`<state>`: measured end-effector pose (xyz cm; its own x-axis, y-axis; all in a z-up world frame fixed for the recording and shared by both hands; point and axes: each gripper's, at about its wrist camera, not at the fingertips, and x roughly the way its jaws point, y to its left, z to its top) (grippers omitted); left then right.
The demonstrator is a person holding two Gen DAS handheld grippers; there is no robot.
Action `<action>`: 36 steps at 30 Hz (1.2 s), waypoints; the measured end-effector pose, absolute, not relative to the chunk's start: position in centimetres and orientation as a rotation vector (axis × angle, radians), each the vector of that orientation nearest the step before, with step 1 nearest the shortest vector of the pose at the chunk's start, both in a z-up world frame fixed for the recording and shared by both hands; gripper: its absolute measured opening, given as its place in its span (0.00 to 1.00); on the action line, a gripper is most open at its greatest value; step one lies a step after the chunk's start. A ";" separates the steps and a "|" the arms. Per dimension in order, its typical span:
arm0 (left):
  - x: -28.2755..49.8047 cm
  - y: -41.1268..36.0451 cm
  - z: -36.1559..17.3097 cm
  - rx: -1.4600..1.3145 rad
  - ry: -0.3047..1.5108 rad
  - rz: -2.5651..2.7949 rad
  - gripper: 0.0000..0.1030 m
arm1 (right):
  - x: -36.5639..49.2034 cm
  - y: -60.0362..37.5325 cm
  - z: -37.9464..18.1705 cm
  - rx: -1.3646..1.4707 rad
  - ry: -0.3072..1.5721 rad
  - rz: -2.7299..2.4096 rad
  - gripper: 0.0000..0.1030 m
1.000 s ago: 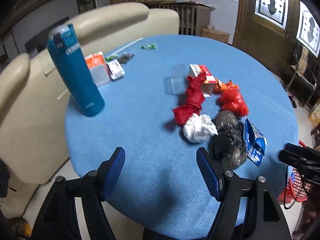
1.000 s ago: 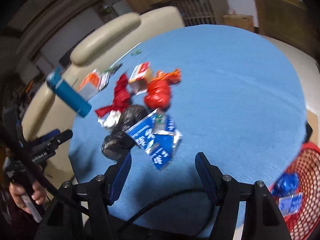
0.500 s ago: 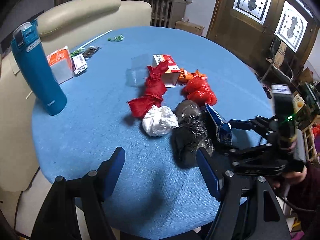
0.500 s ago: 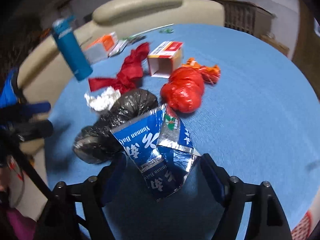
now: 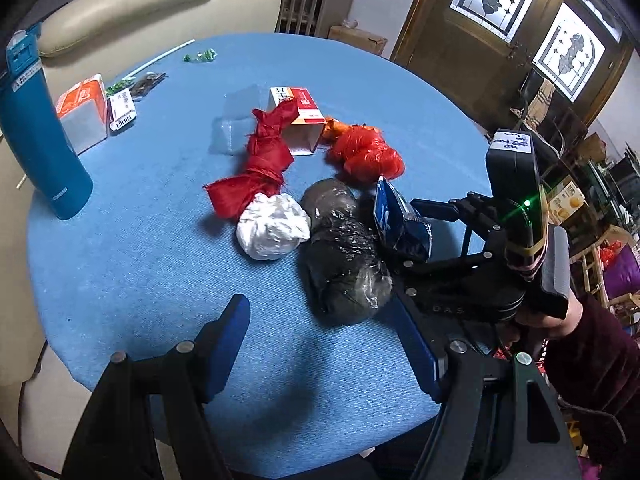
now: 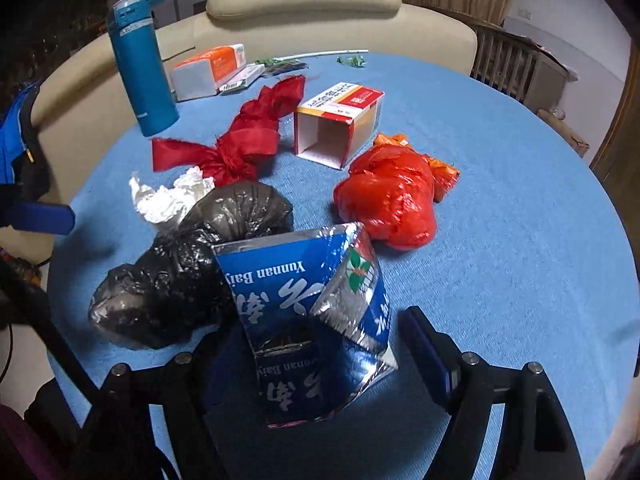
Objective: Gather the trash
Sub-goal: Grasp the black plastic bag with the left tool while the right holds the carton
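The right gripper (image 6: pixel 320 344) has just opened its jaws around the blue foil packet (image 6: pixel 304 304) — not squeezing it. The left gripper (image 5: pixel 324 344) hangs open over the blue table (image 5: pixel 140 248).

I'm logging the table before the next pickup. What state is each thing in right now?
Blue foil packet: torn open, crumpled, between the open right tongs, not pinched.
Left tongs: open, empty.
Black plastic bag: bunched up, lying on the table.
Red plastic bag: balled up.
Medicine carton: on its side, end open, empty.
White tissue: crumpled.
Red ribbon: knotted.
Teal bottle: upright, lid closed.
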<state>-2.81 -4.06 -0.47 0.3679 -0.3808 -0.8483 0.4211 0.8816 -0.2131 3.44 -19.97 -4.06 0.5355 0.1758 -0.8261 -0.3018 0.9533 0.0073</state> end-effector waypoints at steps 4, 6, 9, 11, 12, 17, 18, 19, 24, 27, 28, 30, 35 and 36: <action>-2.4 -4.1 -0.5 0.022 1.094 -0.523 0.72 | 2.9 -20.0 -4.1 -0.146 0.939 0.273 0.70; -2.2 -4.1 -0.6 0.016 1.101 -0.522 0.72 | 2.8 -20.1 -4.1 -0.133 0.936 0.262 0.70; -1.9 -4.5 -0.7 0.014 1.113 -0.518 0.72 | 2.4 -20.5 -4.2 -0.123 0.925 0.243 0.70; -1.7 -4.9 -0.8 0.024 1.119 -0.516 0.72 | 2.0 -20.9 -4.2 -0.116 0.921 0.224 0.70; -1.6 -5.4 -0.9 0.034 1.123 -0.516 0.72 | 1.7 -21.3 -4.2 -0.107 0.921 0.215 0.70; -1.3 -7.9 -1.5 0.082 1.129 -0.517 0.72 | -0.2 -24.4 -3.8 -0.017 0.926 0.143 0.70; -1.0 -8.1 -1.7 0.081 1.135 -0.517 0.72 | -0.6 -25.0 -3.7 0.003 0.925 0.128 0.70; -0.7 -8.4 -2.0 0.083 1.145 -0.509 0.72 | -1.1 -25.6 -3.6 0.024 0.925 0.114 0.70; 0.4 -9.2 -3.6 0.081 1.183 -0.474 0.34 | -3.9 -27.7 -2.7 0.095 0.897 0.071 0.70; 0.4 -8.9 -3.6 0.069 1.164 -0.464 0.26 | -5.5 -28.5 -2.2 0.145 0.871 0.058 0.70; 0.3 -8.8 -3.5 0.069 1.157 -0.464 0.25 | -6.0 -28.7 -2.0 0.158 0.861 0.053 0.70; -0.1 -8.7 -3.2 0.080 1.140 -0.464 0.23 | -7.0 -29.1 -1.6 0.183 0.841 0.045 0.70; -1.7 -8.9 -2.3 0.097 1.103 -0.489 0.20 | -9.1 -29.9 -0.9 0.232 0.804 0.027 0.70; -2.1 -9.1 -2.0 0.106 1.092 -0.495 0.20 | -9.6 -30.2 -0.8 0.240 0.799 0.023 0.70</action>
